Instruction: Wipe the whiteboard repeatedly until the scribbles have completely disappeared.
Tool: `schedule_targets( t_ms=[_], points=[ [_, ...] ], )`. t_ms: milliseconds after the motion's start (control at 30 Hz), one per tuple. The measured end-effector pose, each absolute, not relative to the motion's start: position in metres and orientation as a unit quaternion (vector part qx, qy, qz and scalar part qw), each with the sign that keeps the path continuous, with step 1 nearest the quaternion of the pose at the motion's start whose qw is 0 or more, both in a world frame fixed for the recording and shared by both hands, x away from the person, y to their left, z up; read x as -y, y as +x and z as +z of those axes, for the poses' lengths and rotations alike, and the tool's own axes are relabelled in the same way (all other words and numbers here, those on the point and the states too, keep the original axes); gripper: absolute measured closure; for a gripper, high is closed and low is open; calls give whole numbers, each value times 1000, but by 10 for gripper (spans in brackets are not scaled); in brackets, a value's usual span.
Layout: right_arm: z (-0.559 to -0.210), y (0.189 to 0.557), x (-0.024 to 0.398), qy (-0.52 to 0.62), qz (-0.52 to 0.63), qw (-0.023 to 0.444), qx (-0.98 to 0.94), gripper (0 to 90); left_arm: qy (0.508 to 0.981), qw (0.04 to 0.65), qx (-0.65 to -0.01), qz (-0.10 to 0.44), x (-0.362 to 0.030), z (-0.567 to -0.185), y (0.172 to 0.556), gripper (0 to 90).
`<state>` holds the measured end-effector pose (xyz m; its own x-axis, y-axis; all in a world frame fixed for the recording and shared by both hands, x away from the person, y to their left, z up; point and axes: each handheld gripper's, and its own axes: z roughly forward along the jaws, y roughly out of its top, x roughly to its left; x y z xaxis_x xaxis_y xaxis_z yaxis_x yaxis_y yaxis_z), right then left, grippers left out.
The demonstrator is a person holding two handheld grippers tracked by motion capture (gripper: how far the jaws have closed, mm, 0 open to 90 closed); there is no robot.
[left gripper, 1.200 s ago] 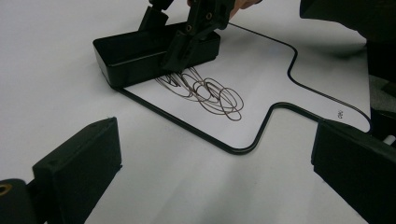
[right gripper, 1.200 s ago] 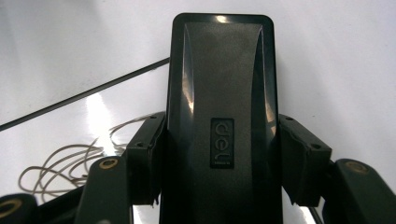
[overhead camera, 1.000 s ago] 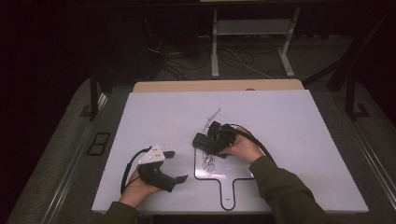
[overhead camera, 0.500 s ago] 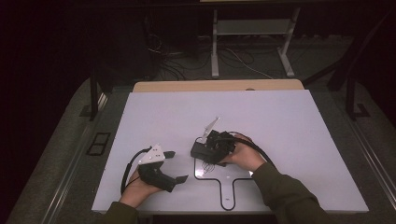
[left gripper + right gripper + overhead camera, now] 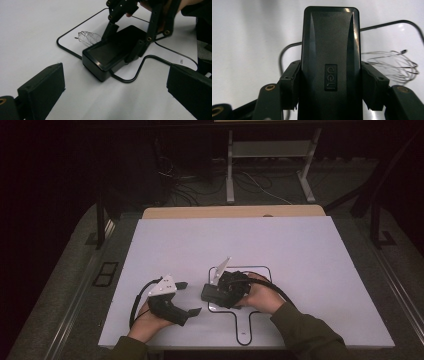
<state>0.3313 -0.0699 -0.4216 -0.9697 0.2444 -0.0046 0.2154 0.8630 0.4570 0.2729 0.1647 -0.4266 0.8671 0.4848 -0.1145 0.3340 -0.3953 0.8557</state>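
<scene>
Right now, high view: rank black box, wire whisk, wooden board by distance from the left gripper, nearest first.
From the left gripper:
1. Black box, just to its right, clamped in the right gripper.
2. Wire whisk, just beyond the box, inside the black outline.
3. Wooden board, at the table's far edge.

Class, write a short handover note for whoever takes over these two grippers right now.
Right gripper: shut on the black box, fingers clamping its two long sides.
Left gripper: open, holding nothing, resting on the white table beside the box.
The box sits partly on the outlined mat, next to the wire coil.
Done: box gripped. Left: probably placing it; the goal isn't evident.
</scene>
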Motion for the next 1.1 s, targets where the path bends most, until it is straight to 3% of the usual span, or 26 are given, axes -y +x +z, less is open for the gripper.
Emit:
schedule_targets(
  t_ms=[333, 800, 1100],
  points=[
    [-422, 334, 69, 117, 238, 26, -964, 388, 832, 492, -246, 77, -165, -426, 273, 6],
    [-423, 402, 71, 182, 237, 40, -954, 389, 832, 493, -245, 76, -166, -426, 273, 6],
    [-423, 419, 74, 201, 236, 47, -950, 388, 831, 494, -245, 76, -166, -426, 273, 6]
  ],
)
